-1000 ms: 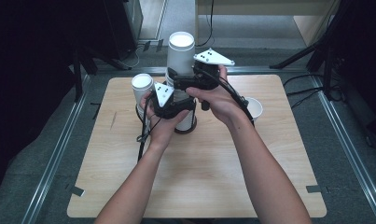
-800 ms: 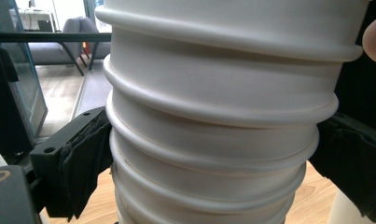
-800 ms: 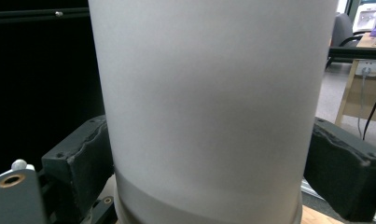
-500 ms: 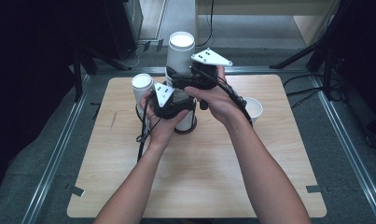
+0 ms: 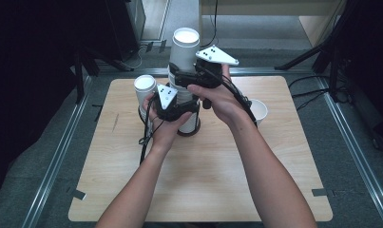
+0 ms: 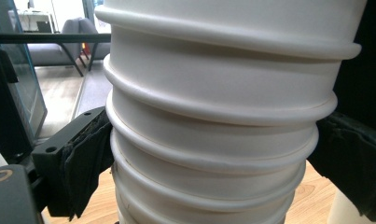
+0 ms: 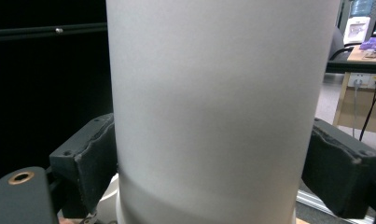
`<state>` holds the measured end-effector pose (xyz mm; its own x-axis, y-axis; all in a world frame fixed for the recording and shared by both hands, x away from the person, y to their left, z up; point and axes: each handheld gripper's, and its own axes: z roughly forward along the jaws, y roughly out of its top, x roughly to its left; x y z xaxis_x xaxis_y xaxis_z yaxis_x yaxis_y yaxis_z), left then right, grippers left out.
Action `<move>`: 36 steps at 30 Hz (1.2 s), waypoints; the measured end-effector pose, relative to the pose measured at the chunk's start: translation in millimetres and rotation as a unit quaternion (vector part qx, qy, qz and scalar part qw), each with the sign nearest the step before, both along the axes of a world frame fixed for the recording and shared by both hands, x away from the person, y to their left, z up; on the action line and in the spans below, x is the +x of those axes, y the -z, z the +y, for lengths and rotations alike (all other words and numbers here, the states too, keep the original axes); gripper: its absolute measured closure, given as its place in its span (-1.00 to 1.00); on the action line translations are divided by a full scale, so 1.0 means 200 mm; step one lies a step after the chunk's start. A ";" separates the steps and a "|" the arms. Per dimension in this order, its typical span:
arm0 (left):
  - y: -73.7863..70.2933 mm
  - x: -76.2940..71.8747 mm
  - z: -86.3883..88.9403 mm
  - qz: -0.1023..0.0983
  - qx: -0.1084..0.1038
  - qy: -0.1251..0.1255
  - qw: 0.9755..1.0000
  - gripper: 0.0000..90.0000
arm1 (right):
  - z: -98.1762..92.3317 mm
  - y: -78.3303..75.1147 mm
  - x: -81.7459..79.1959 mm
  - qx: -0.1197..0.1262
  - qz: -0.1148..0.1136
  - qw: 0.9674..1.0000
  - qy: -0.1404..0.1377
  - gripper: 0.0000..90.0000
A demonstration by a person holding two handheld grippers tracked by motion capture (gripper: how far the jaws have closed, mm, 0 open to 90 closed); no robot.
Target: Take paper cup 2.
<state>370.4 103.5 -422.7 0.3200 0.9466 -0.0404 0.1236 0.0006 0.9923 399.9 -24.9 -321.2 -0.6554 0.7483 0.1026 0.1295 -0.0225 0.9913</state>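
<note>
On the wooden table [image 5: 203, 180], the left gripper [image 5: 172, 107] clamps the cup stack [image 6: 213, 140]; the right gripper [image 5: 191, 78] has just been closing and now pinches the top cup [image 7: 213, 107]. Next, I'd guess, a straight pull upward.

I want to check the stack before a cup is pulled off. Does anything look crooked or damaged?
The stack of cups looks uneven: its rolled rims sit tilted, not parallel, with unequal gaps. The top cup looks smooth and undented. Nothing is spilled on the table.
</note>
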 end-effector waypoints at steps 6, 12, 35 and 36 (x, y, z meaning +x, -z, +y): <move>0.00 0.00 0.00 0.000 0.000 0.001 1.000 -0.93 | 0.00 -0.02 -0.01 0.004 -0.002 1.000 0.007 -0.72; 0.00 0.00 0.00 0.000 0.001 0.001 1.000 -0.93 | -0.01 -0.06 -0.03 0.019 -0.018 1.000 0.013 -0.71; 0.01 0.00 0.00 -0.002 0.003 0.002 1.000 -0.93 | -0.04 -0.21 -0.09 0.046 -0.064 0.996 0.052 -0.68; 0.01 0.00 0.00 -0.002 0.004 0.002 1.000 -0.93 | -0.05 -0.21 -0.10 0.046 -0.064 0.995 0.053 -0.68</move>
